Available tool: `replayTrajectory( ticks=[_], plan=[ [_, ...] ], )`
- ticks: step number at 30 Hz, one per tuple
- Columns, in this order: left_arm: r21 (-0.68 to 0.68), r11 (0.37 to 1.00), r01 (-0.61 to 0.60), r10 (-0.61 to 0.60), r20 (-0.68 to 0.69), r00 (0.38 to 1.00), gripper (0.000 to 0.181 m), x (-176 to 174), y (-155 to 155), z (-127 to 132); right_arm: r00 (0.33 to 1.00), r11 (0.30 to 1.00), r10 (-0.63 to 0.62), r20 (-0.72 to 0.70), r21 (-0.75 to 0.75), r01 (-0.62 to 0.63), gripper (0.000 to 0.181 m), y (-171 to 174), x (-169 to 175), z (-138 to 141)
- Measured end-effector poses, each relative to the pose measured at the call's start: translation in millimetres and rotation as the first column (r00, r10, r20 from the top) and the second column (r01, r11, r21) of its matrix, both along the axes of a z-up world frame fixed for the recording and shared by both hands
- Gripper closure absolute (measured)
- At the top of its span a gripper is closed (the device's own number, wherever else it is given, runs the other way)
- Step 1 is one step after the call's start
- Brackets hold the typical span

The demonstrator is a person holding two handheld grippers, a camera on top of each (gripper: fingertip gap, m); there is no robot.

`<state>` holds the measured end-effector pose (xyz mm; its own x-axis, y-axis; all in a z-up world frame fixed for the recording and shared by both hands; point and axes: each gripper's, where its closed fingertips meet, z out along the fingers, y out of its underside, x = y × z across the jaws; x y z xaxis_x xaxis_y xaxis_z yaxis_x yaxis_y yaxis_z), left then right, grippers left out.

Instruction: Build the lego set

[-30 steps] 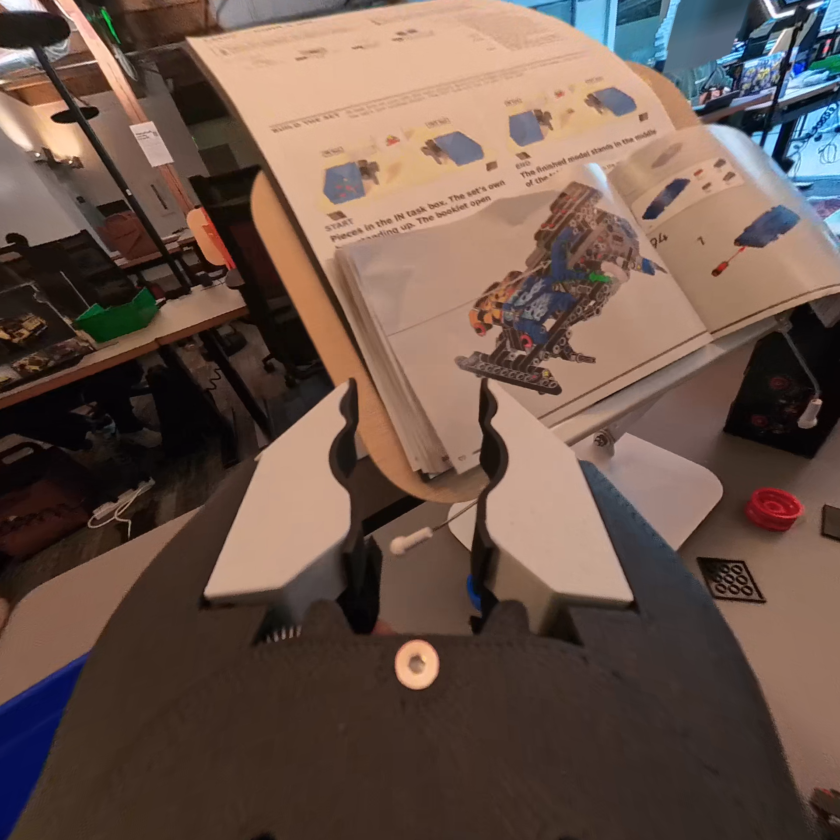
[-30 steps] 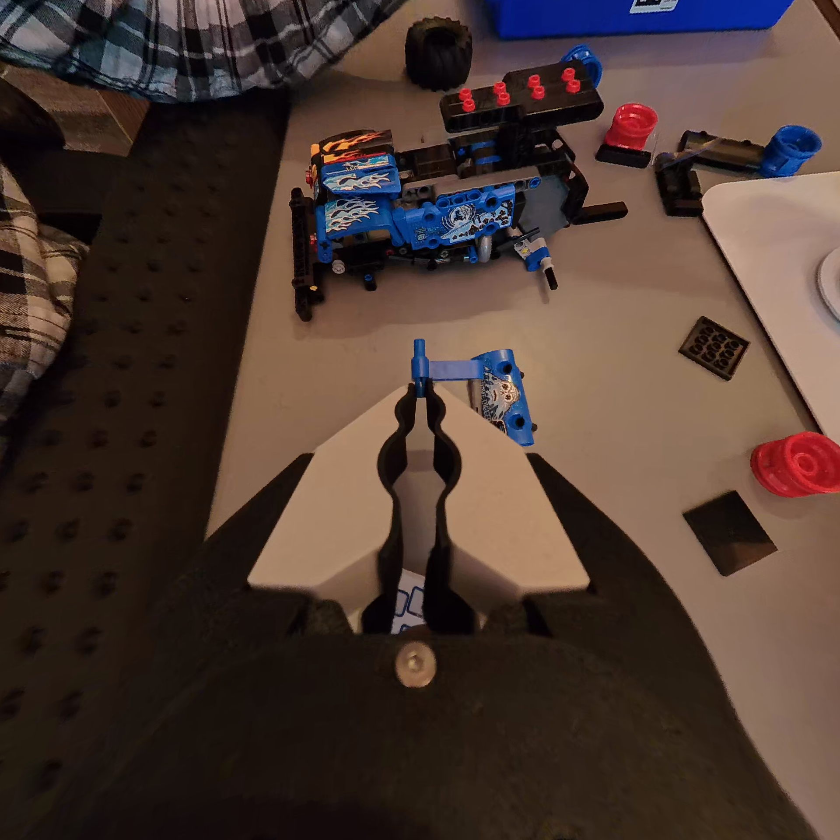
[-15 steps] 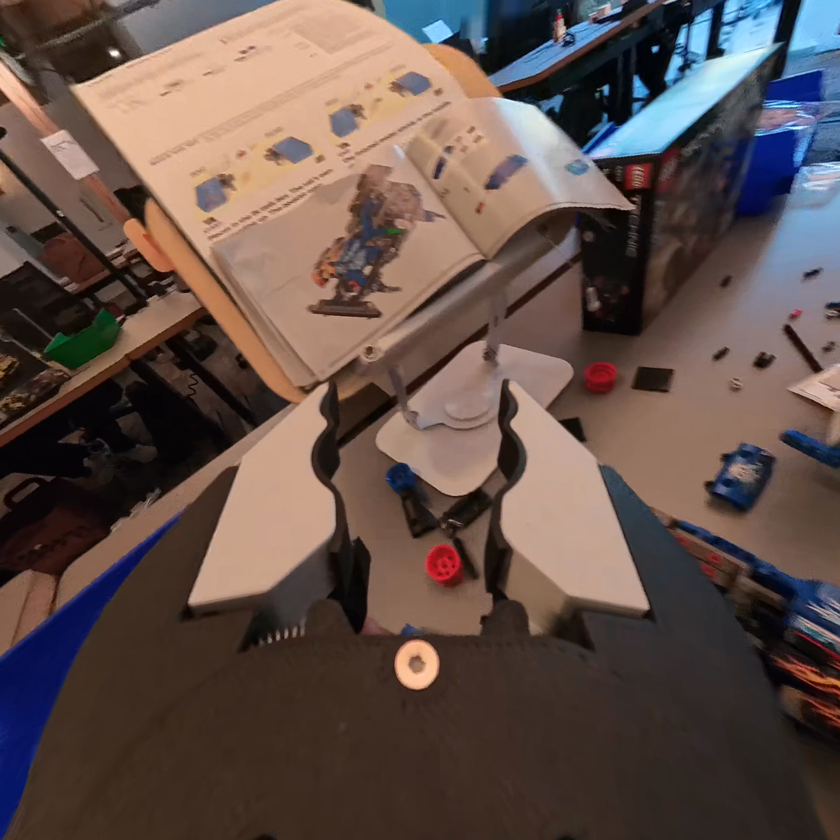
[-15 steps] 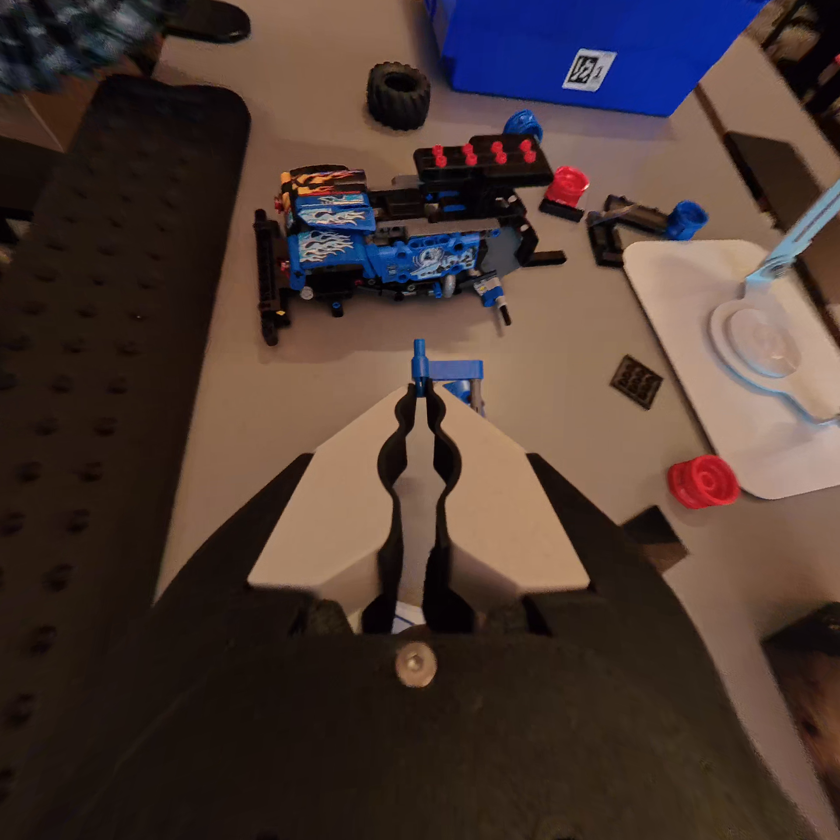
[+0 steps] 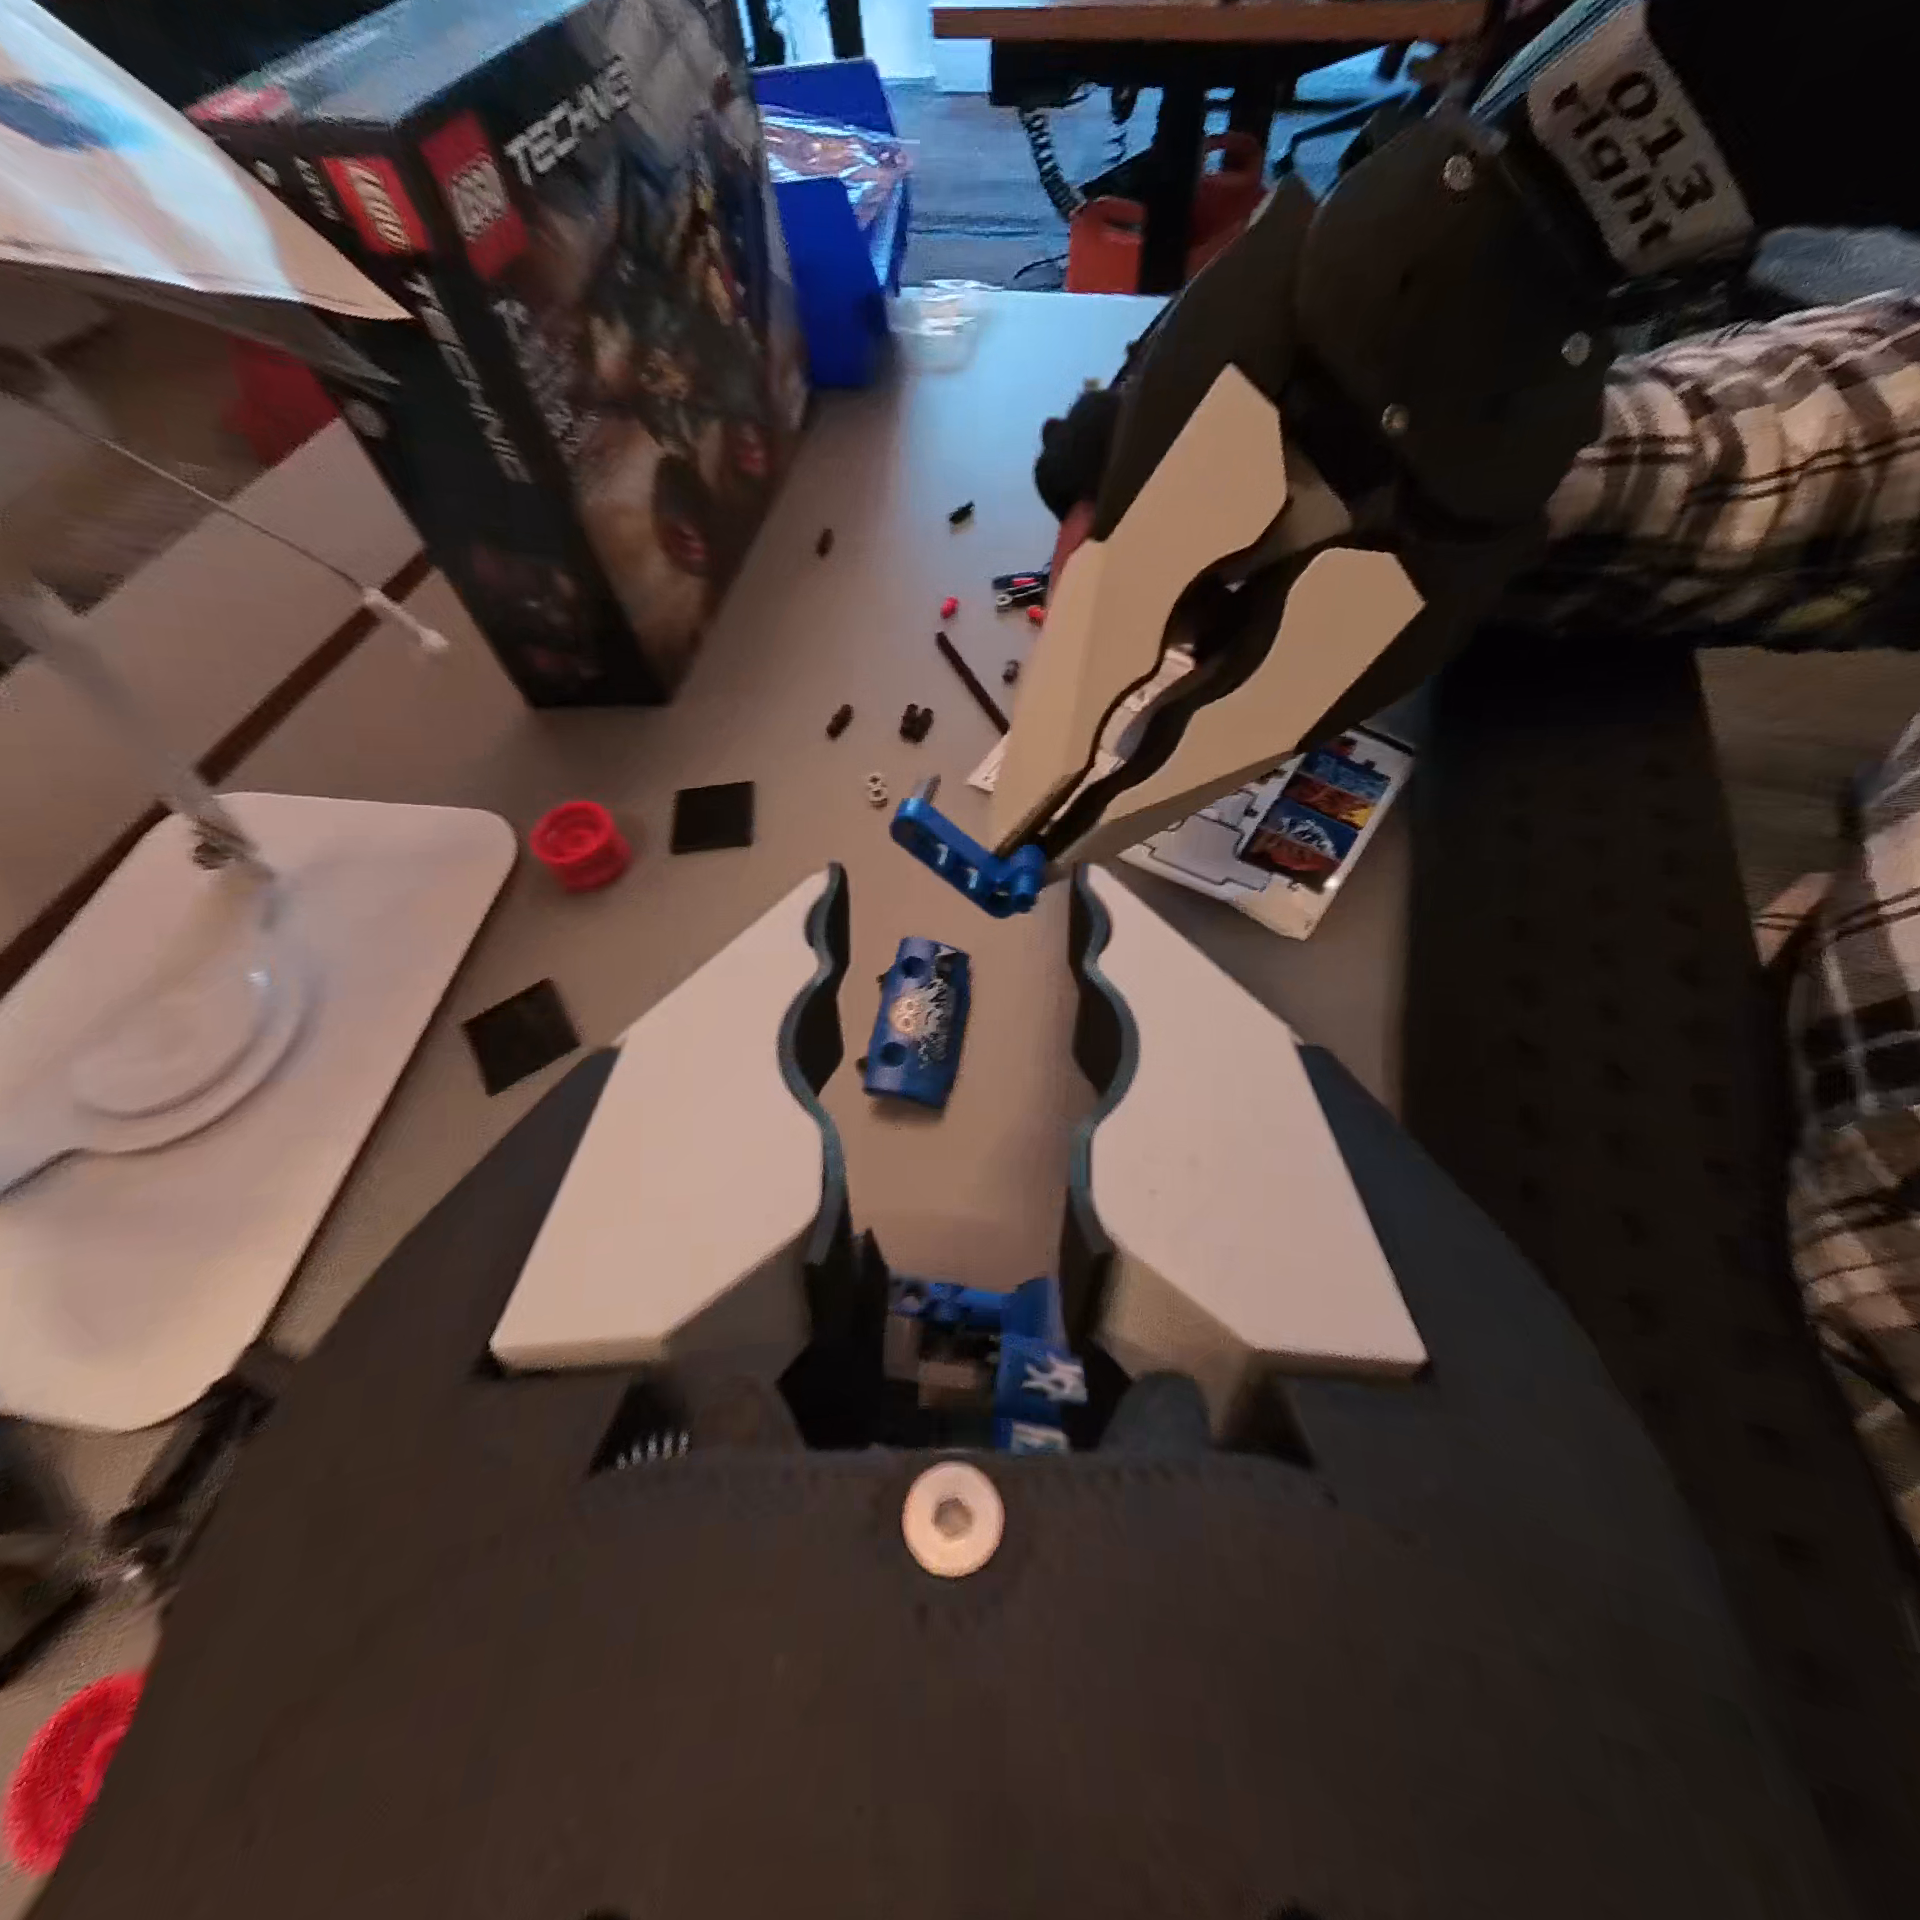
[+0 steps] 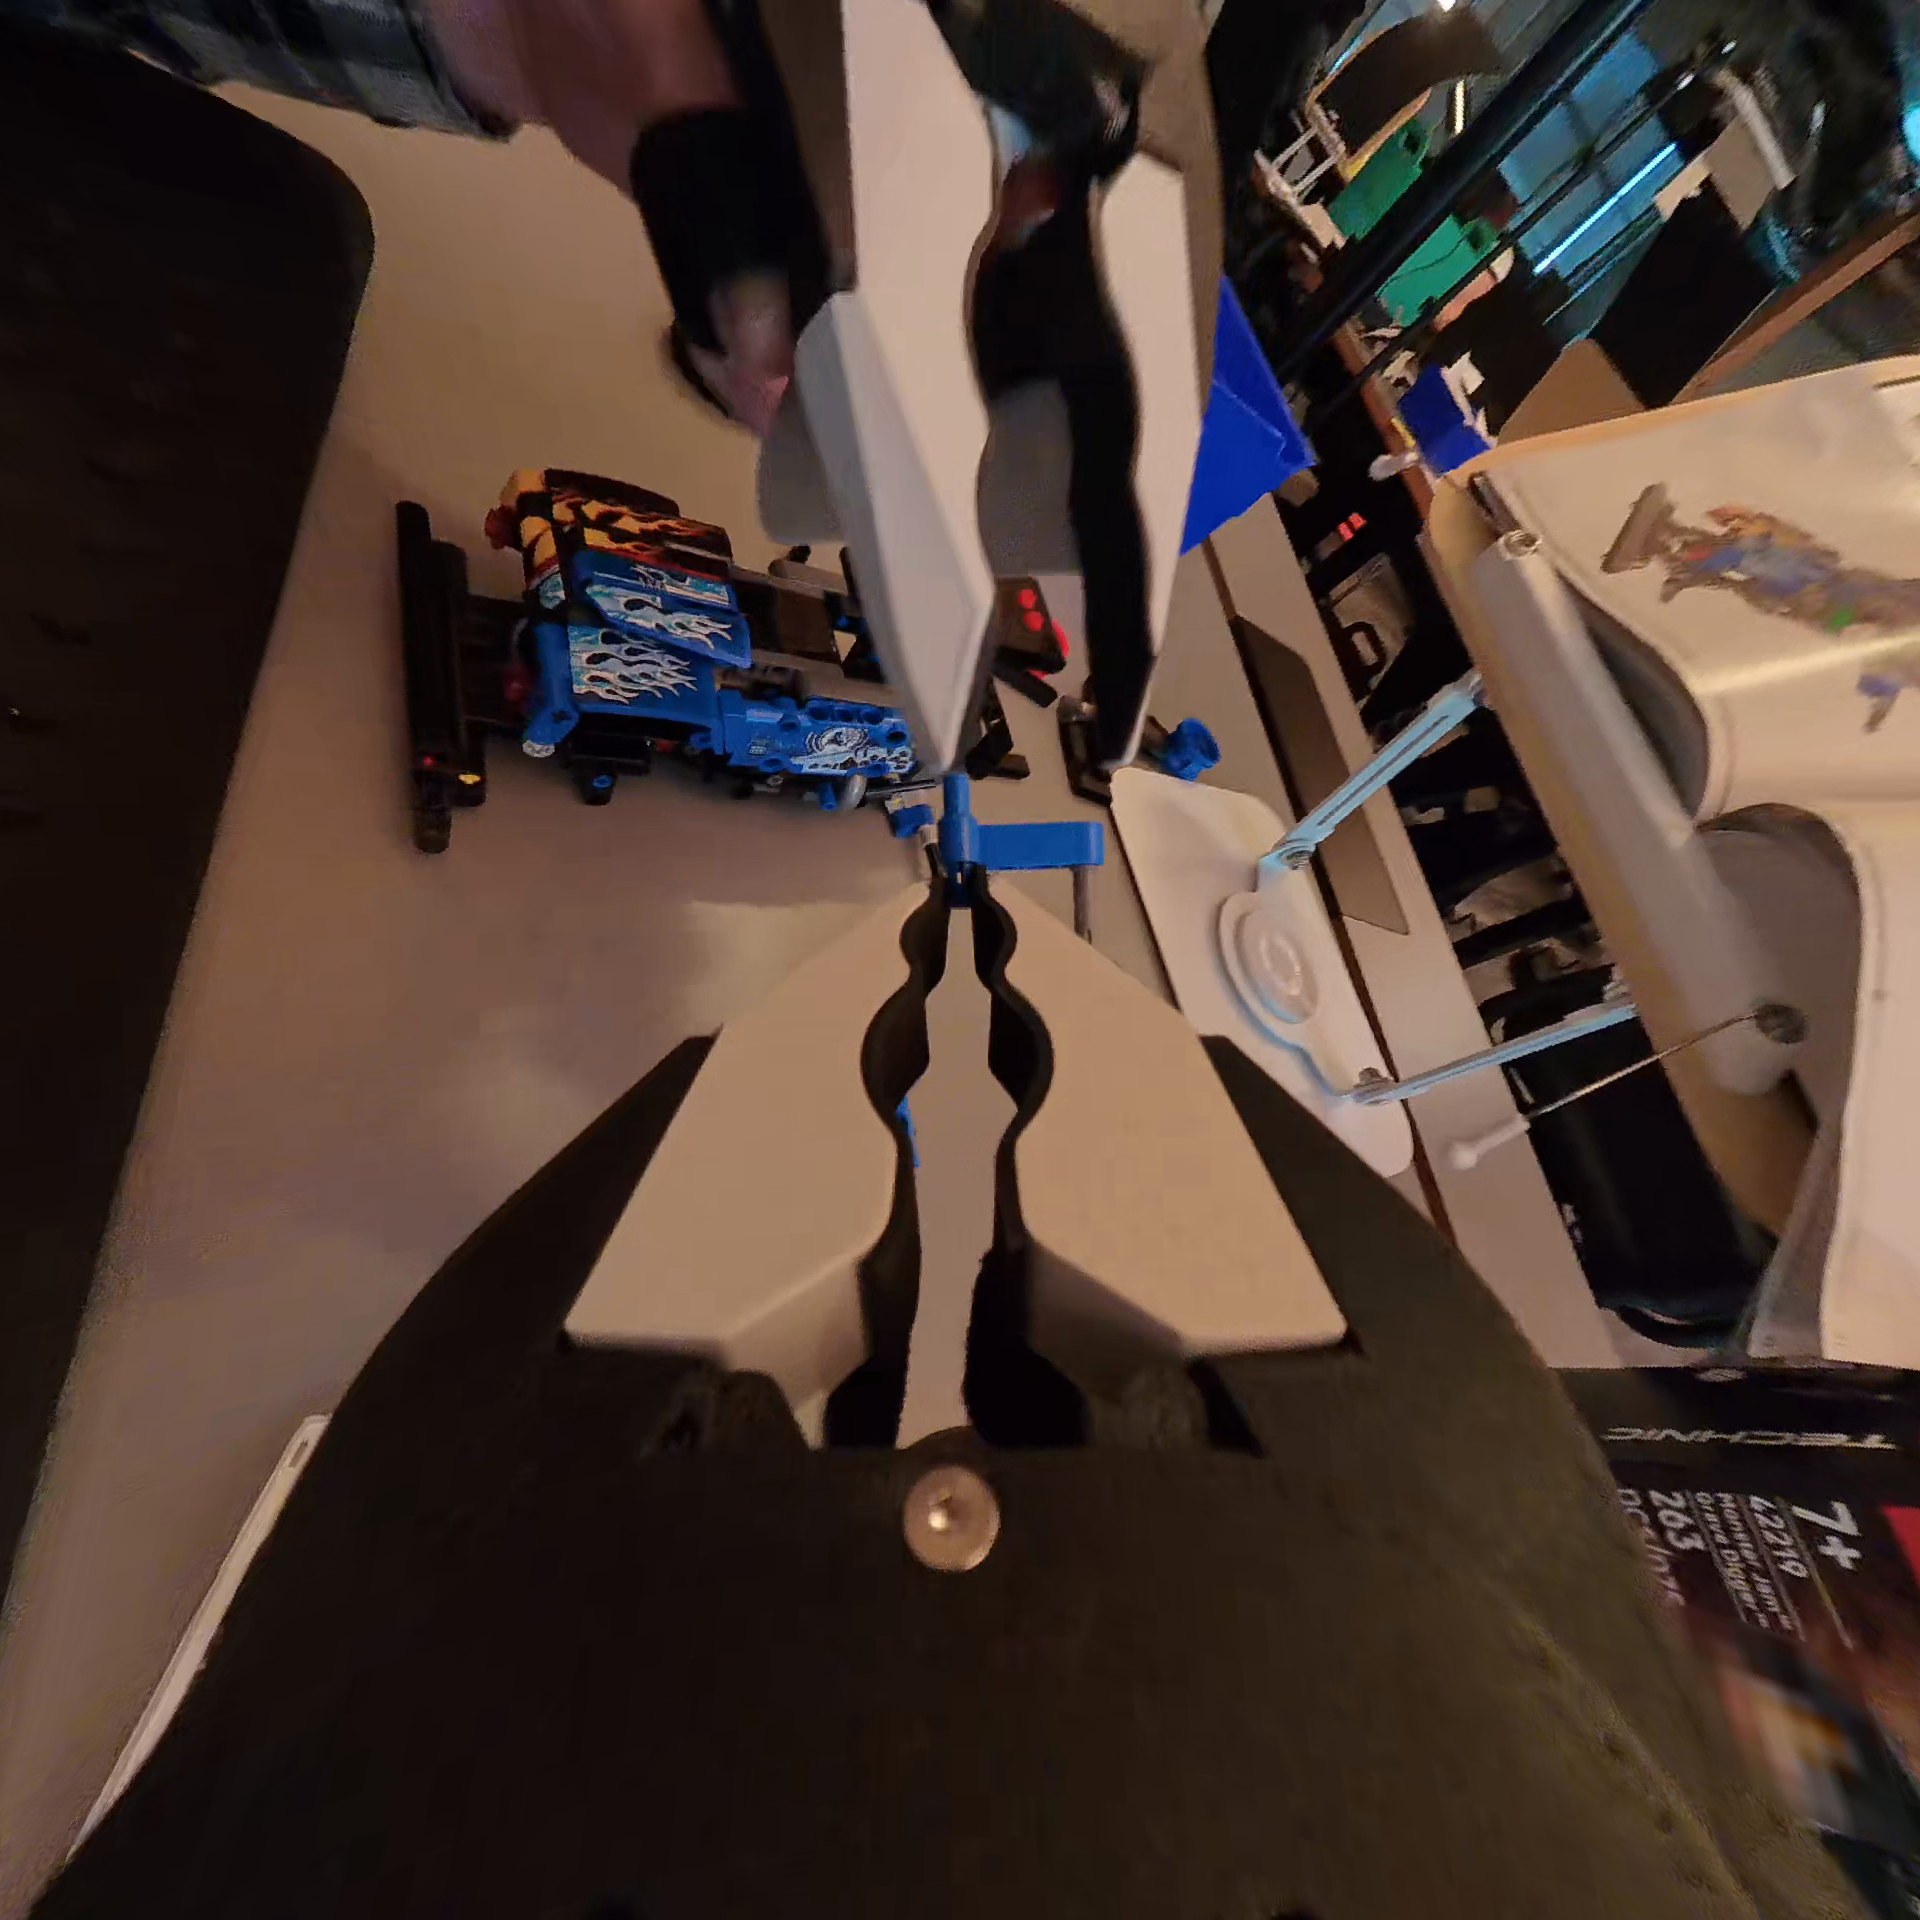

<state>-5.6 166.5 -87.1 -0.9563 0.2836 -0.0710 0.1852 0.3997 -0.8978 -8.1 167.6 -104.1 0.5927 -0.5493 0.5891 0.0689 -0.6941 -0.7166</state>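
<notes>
My right gripper (image 6: 958, 883) is shut on the end of a small blue beam piece (image 6: 1023, 844), held above the table. The beam also shows in the left wrist view (image 5: 961, 847), pinched at the tip of the right gripper (image 5: 1023, 842). My left gripper (image 5: 956, 894) is open and empty, its fingertips just below the beam. A blue printed panel (image 5: 920, 1023) lies flat on the table between its fingers, untouched. In the right wrist view the left gripper (image 6: 1023, 748) hangs over the partly built blue and black model (image 6: 644, 655), one fingertip close to the beam's top.
The set's dark box (image 5: 582, 364) stands at the back left. The booklet stand's white base (image 5: 208, 1039) is at the left. A red hub (image 5: 579, 844), two black tiles (image 5: 712, 818), a sticker sheet (image 5: 1278, 831) and small loose pins lie around. A black mat (image 5: 1558, 935) is at the right. My two grippers' fingertips are within a few centimetres of each other. The red hub (image 5: 579, 844) is about 20 cm from both grippers' fingertips.
My left gripper swung from the booklet down to the table, beside the right gripper, and its jaws narrowed. My right gripper rose and turned, still shut on the blue beam.
</notes>
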Motion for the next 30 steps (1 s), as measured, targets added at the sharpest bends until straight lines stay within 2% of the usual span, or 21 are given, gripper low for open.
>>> replayTrajectory(
  ticks=[9, 18, 21, 30],
  plan=[
    [-0.002, 0.999, 0.037, -0.037, -0.061, 0.997, 0.148, -9.8, -7.0, -14.1, 0.998, 0.999, -0.013, 0.059, -0.039, 0.016, 0.179, 1.7, -1.0, 4.9],
    [-0.039, 0.998, 0.049, -0.05, -0.034, 0.998, 0.157, -11.0, -4.1, -7.1, 0.996, 0.999, -0.027, 0.087, -0.03, 0.029, 0.179, 1.6, -1.1, 10.9],
    [-0.064, 0.997, 0.047, -0.048, -0.023, 0.999, 0.165, -11.0, -3.8, -2.4, 0.994, 0.999, -0.036, 0.099, -0.027, 0.039, 0.179, 0.5, -0.9, 14.1],
    [-0.111, 0.993, 0.041, -0.043, -0.02, 0.999, 0.165, -10.4, -4.4, 5.6, 0.993, 0.999, -0.048, 0.111, 0.011, 0.047, 0.179, -0.4, -2.4, 22.2]
  ],
)
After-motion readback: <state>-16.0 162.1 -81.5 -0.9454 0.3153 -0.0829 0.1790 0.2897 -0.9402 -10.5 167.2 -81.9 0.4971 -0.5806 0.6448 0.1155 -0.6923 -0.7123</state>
